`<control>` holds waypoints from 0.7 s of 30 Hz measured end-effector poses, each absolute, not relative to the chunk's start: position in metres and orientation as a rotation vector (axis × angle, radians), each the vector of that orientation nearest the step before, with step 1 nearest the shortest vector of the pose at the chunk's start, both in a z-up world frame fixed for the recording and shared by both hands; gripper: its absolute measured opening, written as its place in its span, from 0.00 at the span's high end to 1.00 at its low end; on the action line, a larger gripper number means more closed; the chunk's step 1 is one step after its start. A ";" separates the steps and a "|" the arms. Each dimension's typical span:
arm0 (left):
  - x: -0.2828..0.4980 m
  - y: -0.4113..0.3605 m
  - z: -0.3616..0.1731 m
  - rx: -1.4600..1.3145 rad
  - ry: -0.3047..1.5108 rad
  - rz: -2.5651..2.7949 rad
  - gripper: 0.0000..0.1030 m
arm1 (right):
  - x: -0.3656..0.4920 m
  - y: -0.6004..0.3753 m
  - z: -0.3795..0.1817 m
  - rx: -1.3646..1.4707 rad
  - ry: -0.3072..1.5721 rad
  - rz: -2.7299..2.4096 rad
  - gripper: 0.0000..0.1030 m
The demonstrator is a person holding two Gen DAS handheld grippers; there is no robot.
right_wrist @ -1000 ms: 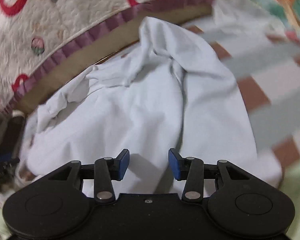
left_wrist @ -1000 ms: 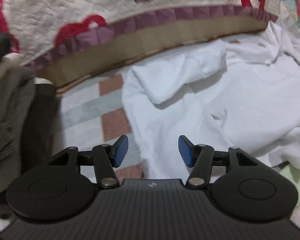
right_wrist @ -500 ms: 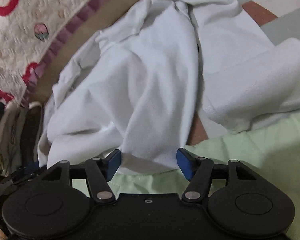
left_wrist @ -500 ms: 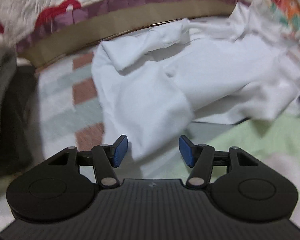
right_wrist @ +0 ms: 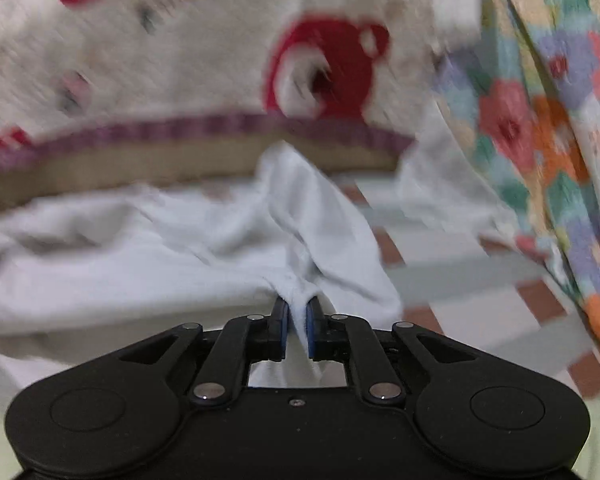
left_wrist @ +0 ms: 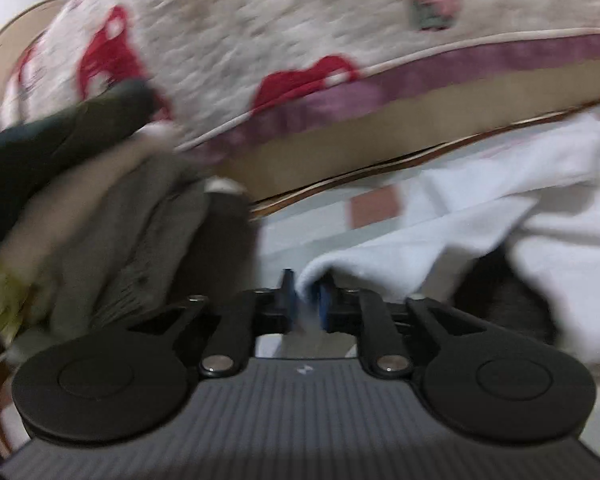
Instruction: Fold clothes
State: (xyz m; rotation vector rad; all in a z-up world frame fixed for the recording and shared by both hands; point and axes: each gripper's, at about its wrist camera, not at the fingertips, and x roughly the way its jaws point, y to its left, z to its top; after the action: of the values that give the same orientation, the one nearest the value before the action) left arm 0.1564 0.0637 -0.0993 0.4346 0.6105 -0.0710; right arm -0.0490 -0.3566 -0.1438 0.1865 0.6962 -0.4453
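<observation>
A white garment (left_wrist: pixel 480 224) lies crumpled on a checked bed sheet (left_wrist: pixel 332 224). My left gripper (left_wrist: pixel 308 300) is shut on an edge of the white garment, which stretches away to the right. In the right wrist view the same white garment (right_wrist: pixel 160 256) spreads to the left, and my right gripper (right_wrist: pixel 297 320) is shut on a bunched edge of it. Both views are blurred by motion.
A stack of folded dark and grey clothes (left_wrist: pixel 112 232) stands at the left. A quilt with red prints and a purple band (left_wrist: pixel 340 60) rises behind the garment. A floral quilt (right_wrist: pixel 560 128) hangs at the right. The checked sheet (right_wrist: pixel 480 280) shows at the right.
Both grippers have closed from open onto edges of the white garment. Both have dropped low to the bed, and the views have swung towards the quilt.
</observation>
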 end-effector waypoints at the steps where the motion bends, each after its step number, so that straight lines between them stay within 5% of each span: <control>1: 0.151 0.066 -0.100 0.402 0.631 -0.108 0.74 | -0.050 -0.360 -0.150 0.242 0.700 -0.451 0.83; 4: 0.125 0.067 -0.102 0.340 0.651 -0.237 0.59 | -0.057 -0.366 -0.153 0.346 0.699 -0.454 0.71; 10: 0.084 0.047 -0.107 0.349 0.598 -0.521 0.58 | -0.072 -0.381 -0.153 0.535 0.709 -0.459 0.65; 13: 0.077 0.027 -0.109 0.392 0.594 -0.616 0.49 | -0.084 -0.383 -0.154 0.637 0.701 -0.437 0.65; 21: 0.087 -0.001 -0.125 0.417 0.705 -0.631 0.48 | -0.080 -0.368 -0.146 0.625 0.661 -0.280 0.62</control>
State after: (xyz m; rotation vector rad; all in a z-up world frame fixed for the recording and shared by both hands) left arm 0.0867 -0.0007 -0.1245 0.4171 0.7047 -0.6312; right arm -0.0803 -0.3683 -0.1462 0.6250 0.6613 -0.2799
